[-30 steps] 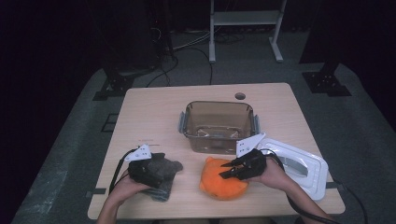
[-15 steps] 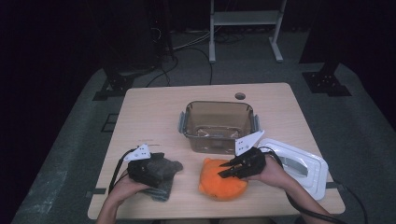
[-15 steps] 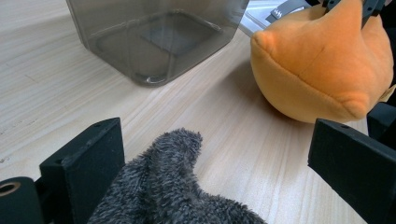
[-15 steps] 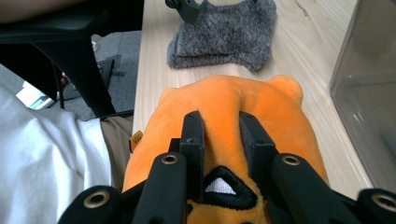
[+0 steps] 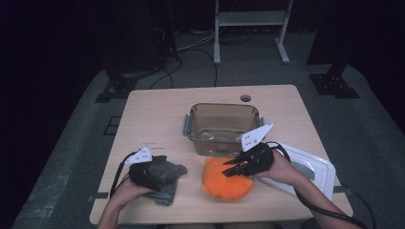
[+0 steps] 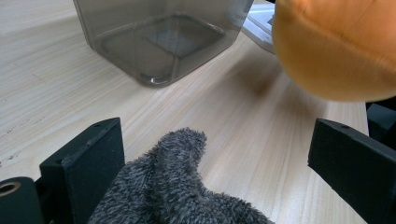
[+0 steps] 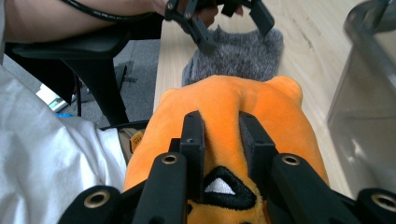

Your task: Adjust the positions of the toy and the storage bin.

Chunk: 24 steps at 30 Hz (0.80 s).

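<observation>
An orange plush toy (image 5: 224,186) lies at the table's front, right of middle. My right gripper (image 5: 230,170) is shut on a fold of its top; in the right gripper view the jaws pinch the orange plush toy (image 7: 233,102) between them. A grey fuzzy cloth (image 5: 168,190) lies at the front left. My left gripper (image 5: 166,172) rests over it and is open. In the left gripper view the grey fuzzy cloth (image 6: 177,196) sits loose between the wide jaws, touching neither pad, and the orange plush toy (image 6: 336,46) hangs at the upper right.
A clear plastic container (image 5: 222,126) stands open behind the toy at mid-table. A white lid (image 5: 313,167) lies flat at the right, under the right forearm. A small round hole (image 5: 245,98) marks the far edge of the wooden table (image 5: 153,124).
My right gripper has risen a little with the orange plush pinched in it, pulling the toy's top upward. The left gripper and the grey cloth have stayed in place.
</observation>
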{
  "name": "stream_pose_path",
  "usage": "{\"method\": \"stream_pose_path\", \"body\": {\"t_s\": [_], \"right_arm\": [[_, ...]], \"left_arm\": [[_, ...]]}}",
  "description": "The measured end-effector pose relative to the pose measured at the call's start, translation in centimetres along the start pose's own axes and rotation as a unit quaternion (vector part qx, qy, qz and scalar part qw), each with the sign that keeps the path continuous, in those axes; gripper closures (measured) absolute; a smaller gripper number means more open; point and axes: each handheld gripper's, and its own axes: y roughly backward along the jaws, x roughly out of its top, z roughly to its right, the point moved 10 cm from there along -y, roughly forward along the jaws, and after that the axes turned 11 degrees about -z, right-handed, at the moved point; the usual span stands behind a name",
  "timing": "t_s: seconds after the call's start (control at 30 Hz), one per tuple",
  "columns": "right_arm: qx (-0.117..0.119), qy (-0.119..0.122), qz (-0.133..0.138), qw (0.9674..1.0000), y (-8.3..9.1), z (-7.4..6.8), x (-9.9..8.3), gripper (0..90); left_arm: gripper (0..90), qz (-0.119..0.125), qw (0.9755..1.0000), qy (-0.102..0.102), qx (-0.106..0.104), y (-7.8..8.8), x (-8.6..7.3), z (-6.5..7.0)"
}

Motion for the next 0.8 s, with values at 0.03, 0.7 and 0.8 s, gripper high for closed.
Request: {"method": "stream_pose_path", "body": {"t_s": [0.03, 0.7, 0.8], "right_arm": [[-0.002, 0.003, 0.001, 1.0, 0.3, 0.0, 0.2, 73.5], [-0.043, 0.049, 0.014, 0.9978, 6.7, 0.5, 6.9, 73.3], [-0.042, 0.054, 0.016, 0.9975, 7.1, 0.6, 7.6, 73.4]], "left_arm": [[2.9, 0.0, 1.0, 0.0, 0.0, 0.0, 0.0, 0.0], [2.9, -0.001, 1.0, -0.002, 0.0, 0.0, 0.0, 0.0], [2.9, 0.001, 1.0, -0.001, -0.002, 0.0, 0.0, 0.1]]}}
